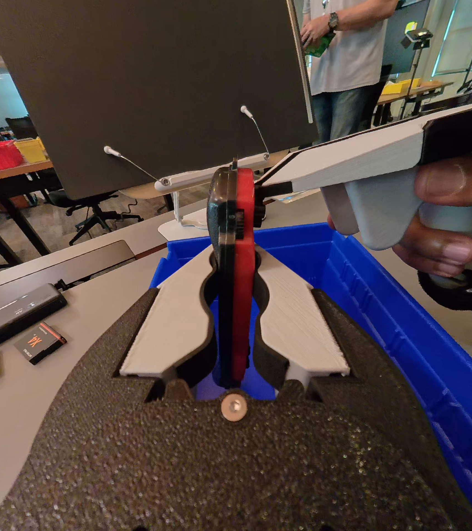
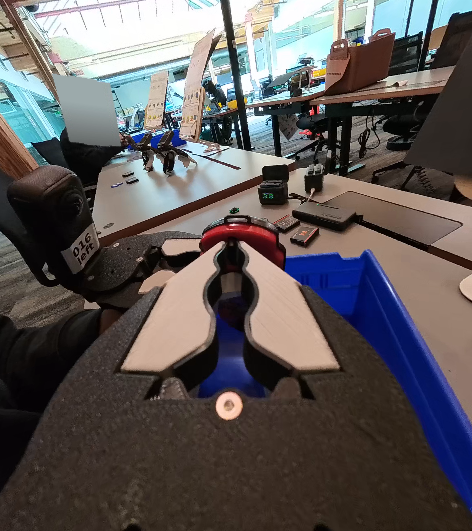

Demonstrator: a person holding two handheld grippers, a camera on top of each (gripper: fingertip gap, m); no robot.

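My left gripper (image 1: 234,258) is shut on a flat red and black device (image 1: 242,301) and holds it upright on edge above a blue bin (image 1: 358,273). My right gripper (image 1: 260,201), held by a hand (image 1: 444,250), reaches in from the right, and its tips pinch a small black part on the device's red side. In the right wrist view my right gripper (image 2: 232,244) is closed to a narrow gap at the red device (image 2: 257,238). The left gripper's body and camera (image 2: 56,215) sit to the left. The blue bin (image 2: 372,301) lies below.
Small black batteries (image 1: 40,346) (image 2: 304,235) and a black hub (image 1: 16,313) (image 2: 325,215) lie on the grey table left of the bin. Charging cases (image 2: 272,186) stand farther back. A dark board on a white stand (image 1: 157,86) rises behind the bin. A person (image 1: 349,57) stands beyond. The gap from one gripper's tips to the other's is roughly 4 cm.
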